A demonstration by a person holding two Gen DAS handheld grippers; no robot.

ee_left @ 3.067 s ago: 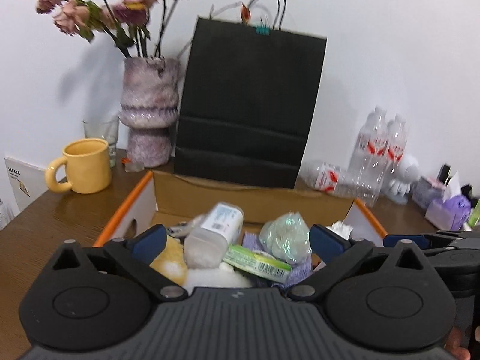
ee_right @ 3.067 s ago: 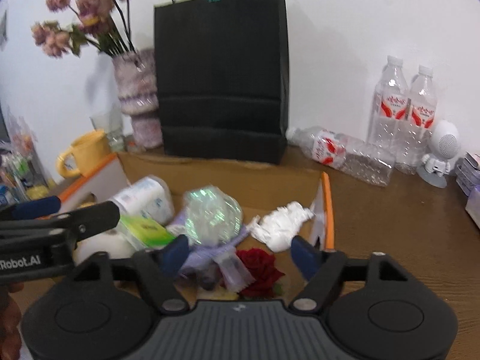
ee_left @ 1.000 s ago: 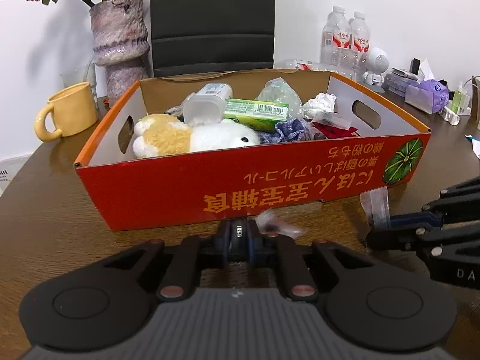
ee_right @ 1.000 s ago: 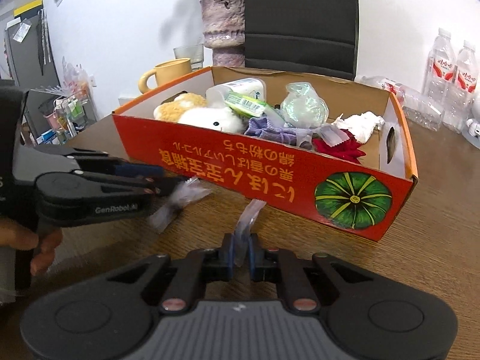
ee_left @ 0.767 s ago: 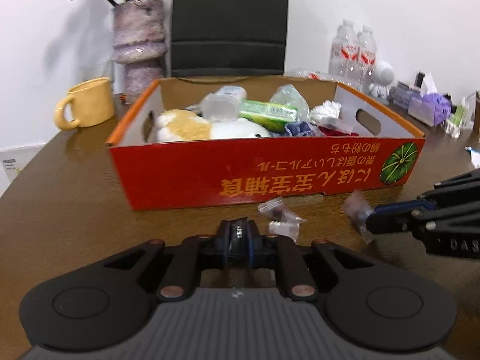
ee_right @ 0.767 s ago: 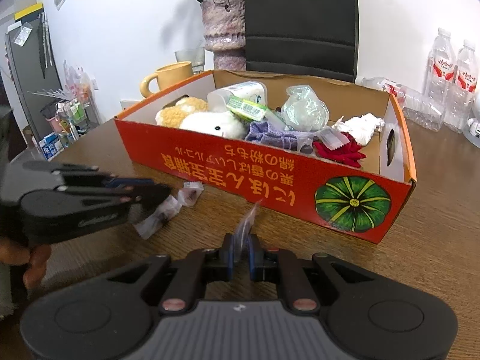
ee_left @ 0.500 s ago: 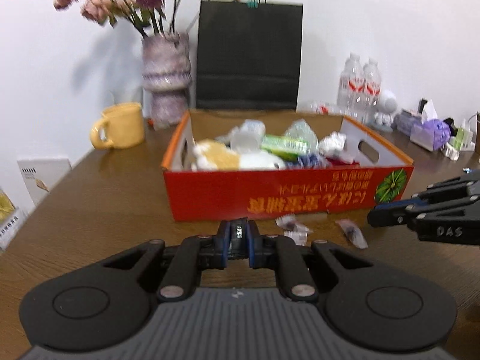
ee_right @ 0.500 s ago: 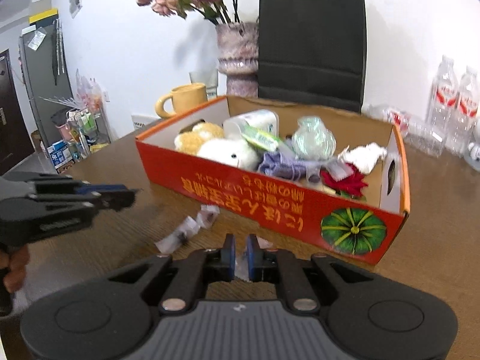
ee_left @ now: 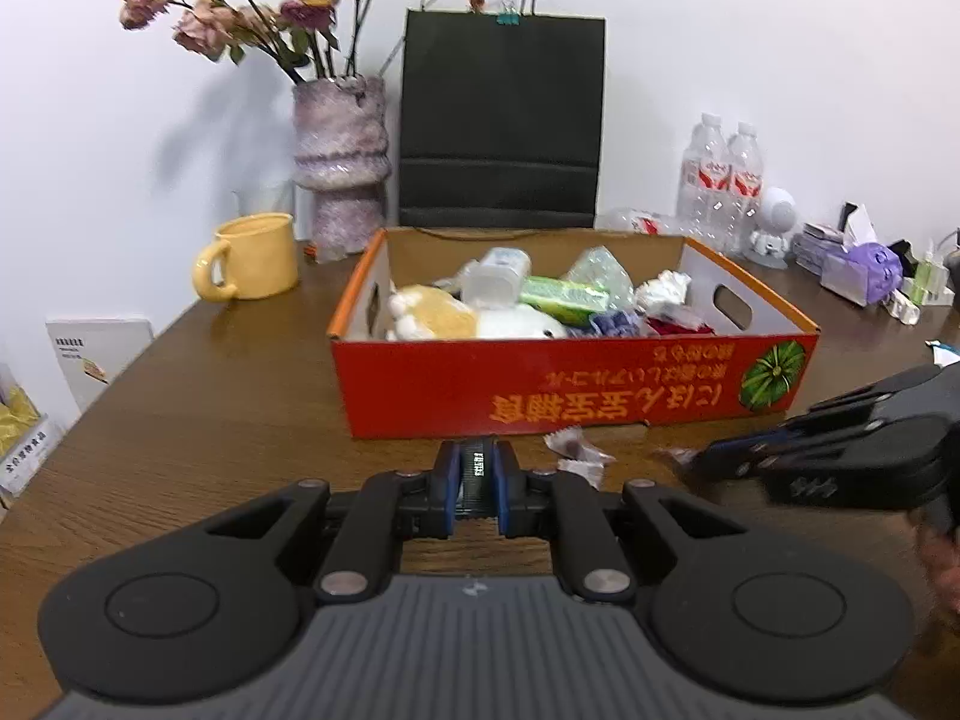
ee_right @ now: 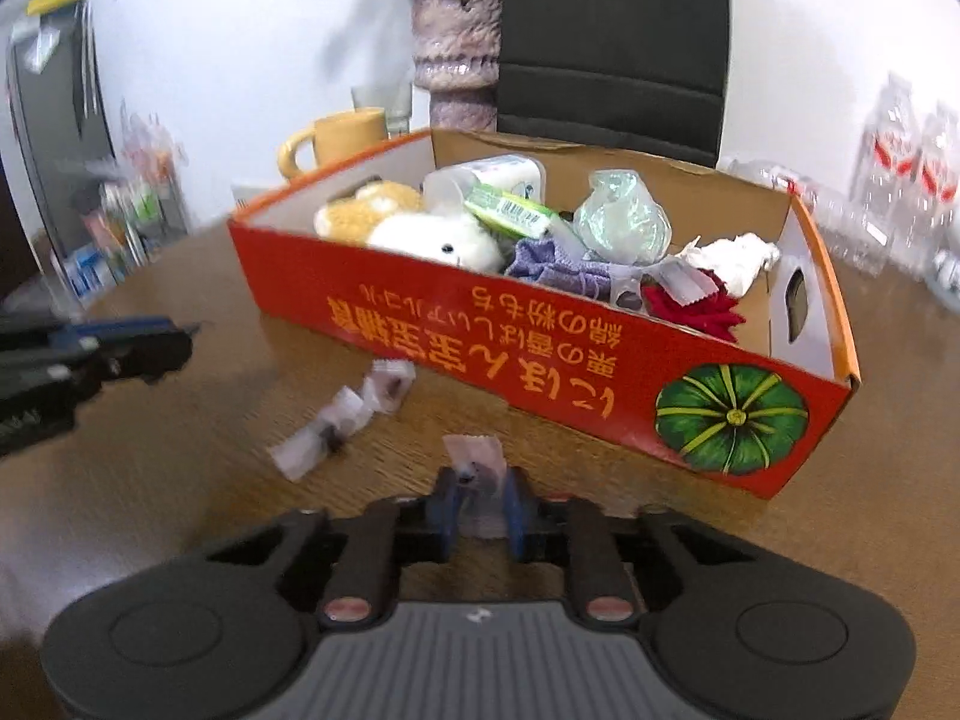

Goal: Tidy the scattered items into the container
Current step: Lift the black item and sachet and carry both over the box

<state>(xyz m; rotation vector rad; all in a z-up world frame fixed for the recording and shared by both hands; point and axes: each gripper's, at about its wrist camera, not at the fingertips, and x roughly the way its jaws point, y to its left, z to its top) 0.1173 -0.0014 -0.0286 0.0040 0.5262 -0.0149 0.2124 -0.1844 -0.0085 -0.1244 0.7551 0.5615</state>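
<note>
Left wrist cam is sitting low over the counter (ee_left: 228, 396), looking fwd along its jaws at the long red side of the box (ee_left: 576, 387), w/ the wall behind. Right wrist cam is sitting nearer, looking down steeper at the box (ee_right: 540, 348) corner-on. Both views are sharing the box, yellow mug (ee_left: 255, 256), vase (ee_left: 340, 156), black bag (ee_left: 501, 120); each is catching the other gripper at its edge.

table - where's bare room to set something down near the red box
Bare table lies left of the red box, in front of the yellow mug. Crowded: small wrappers along the box's front, bottles and clutter behind its right end; the box is nearly full.
</note>
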